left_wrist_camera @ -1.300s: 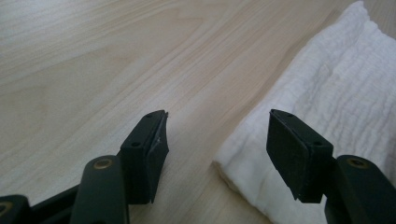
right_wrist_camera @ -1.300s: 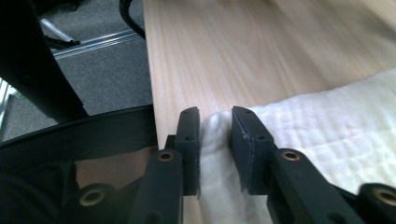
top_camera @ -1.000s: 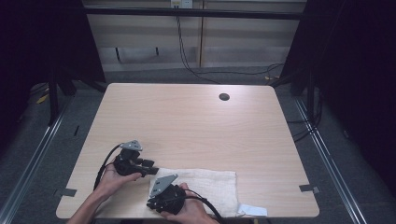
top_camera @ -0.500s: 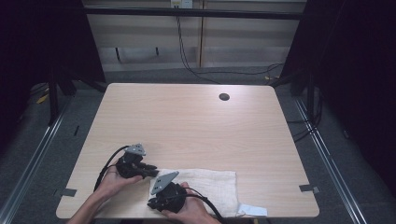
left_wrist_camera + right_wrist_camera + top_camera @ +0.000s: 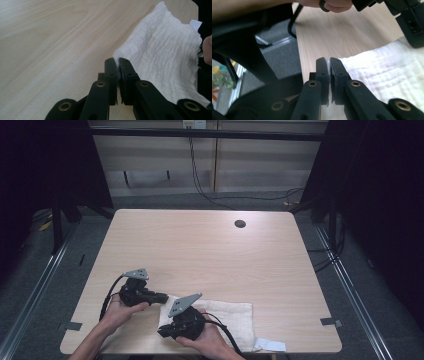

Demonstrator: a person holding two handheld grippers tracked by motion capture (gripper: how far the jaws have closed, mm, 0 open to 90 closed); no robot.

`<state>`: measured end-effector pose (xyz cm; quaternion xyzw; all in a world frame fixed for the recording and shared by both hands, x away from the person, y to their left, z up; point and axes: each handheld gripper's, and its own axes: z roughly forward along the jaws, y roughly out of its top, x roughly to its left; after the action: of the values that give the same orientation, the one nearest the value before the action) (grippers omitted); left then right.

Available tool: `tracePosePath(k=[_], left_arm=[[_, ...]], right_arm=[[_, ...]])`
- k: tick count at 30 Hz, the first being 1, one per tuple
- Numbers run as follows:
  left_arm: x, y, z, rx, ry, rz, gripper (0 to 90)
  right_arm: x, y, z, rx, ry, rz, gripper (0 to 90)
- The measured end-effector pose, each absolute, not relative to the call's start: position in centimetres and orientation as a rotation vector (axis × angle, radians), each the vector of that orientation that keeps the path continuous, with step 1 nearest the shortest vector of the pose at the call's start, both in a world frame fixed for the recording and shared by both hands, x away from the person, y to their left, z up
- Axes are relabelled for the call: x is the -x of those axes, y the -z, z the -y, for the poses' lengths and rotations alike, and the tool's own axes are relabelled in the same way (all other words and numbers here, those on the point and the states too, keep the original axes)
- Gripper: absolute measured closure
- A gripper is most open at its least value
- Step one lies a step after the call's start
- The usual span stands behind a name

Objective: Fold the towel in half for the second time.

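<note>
Pinching the white towel (image 5: 160,52) at two left-edge corners, the left gripper (image 5: 118,65) and right gripper (image 5: 329,64) were both clenched on cloth; lifting evenly seemed wisest.

Dark round hole (image 5: 240,224) near table (image 5: 200,250) far edge; white label (image 5: 270,345).

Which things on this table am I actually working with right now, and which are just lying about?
In the job:
- white towel, pinched at its left-hand corners
- left gripper, shut on a towel corner
- right gripper, shut on the towel edge

Lying about:
- white paper slip beside the towel at the table's near edge
- round cable hole
</note>
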<state>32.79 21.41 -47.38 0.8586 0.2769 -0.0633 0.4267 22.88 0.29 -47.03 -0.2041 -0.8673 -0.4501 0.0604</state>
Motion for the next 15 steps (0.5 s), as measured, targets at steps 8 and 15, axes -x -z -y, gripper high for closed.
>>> tracePosePath(k=[8, 15], left_arm=[[-33.4, 46.2, -23.4, -2.041, 0.136, -0.761, 85.9], [-33.3, 44.5, -25.2, -2.012, 0.069, -0.788, 86.0]], right_arm=[[-23.7, 45.3, -1.4, 0.633, 1.432, 2.622, 86.2], [-24.6, 44.4, -3.4, 0.611, 1.454, 2.598, 86.3]])
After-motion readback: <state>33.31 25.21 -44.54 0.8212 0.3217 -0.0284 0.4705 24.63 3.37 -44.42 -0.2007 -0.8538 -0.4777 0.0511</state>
